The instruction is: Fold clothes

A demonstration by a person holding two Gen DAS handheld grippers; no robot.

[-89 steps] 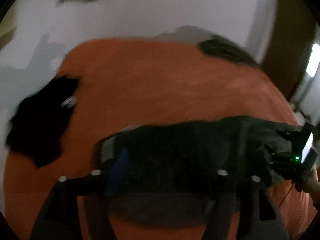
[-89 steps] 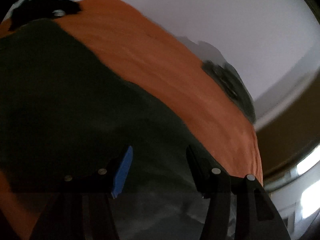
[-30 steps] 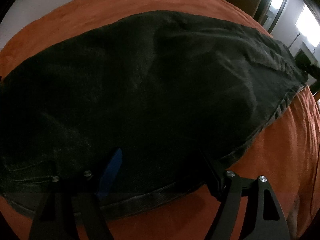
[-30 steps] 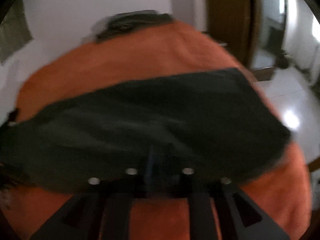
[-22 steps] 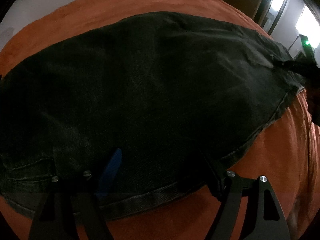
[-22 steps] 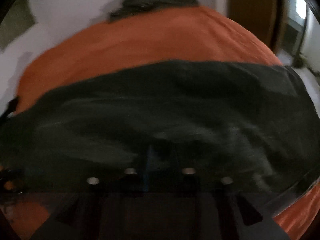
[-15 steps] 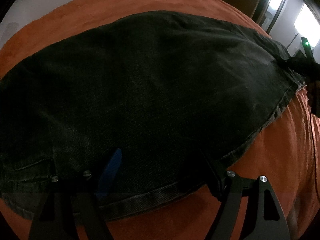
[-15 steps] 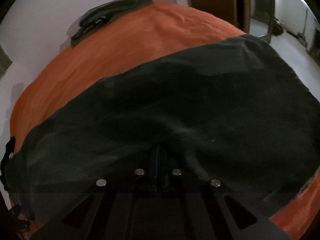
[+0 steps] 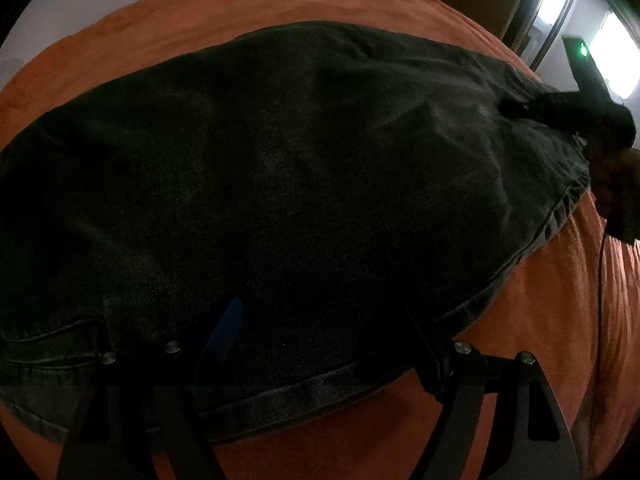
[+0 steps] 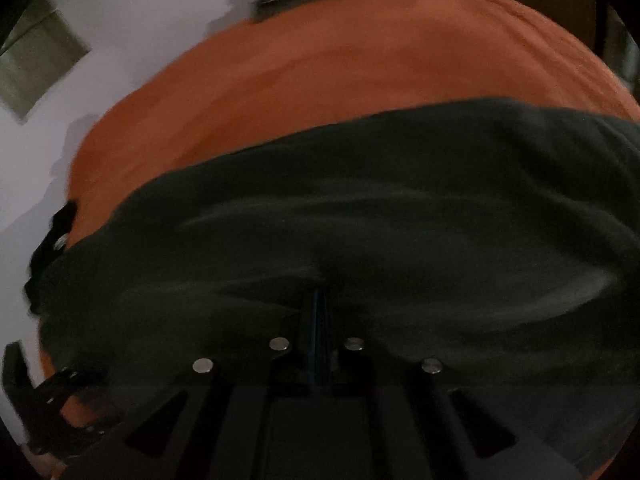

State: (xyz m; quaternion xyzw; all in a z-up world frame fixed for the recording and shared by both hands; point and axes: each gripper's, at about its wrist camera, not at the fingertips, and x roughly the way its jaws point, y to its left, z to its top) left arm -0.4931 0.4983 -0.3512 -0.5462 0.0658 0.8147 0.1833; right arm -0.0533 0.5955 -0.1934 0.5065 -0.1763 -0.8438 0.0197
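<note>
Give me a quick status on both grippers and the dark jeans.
Left gripper open over the near hem. Right gripper shut, pinching the dark jeans at their far end. Jeans spread on the orange bedspread. Nothing in the way.

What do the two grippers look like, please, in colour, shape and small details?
Both are black. The left gripper has two flat angular fingers with cut-out slots, round silver screw heads, and a blue pad on one finger. The right gripper shows the same black fingers, four silver screw heads and a thin blue strip. Seen from the left wrist, it carries a green light and a thin cable.
</note>
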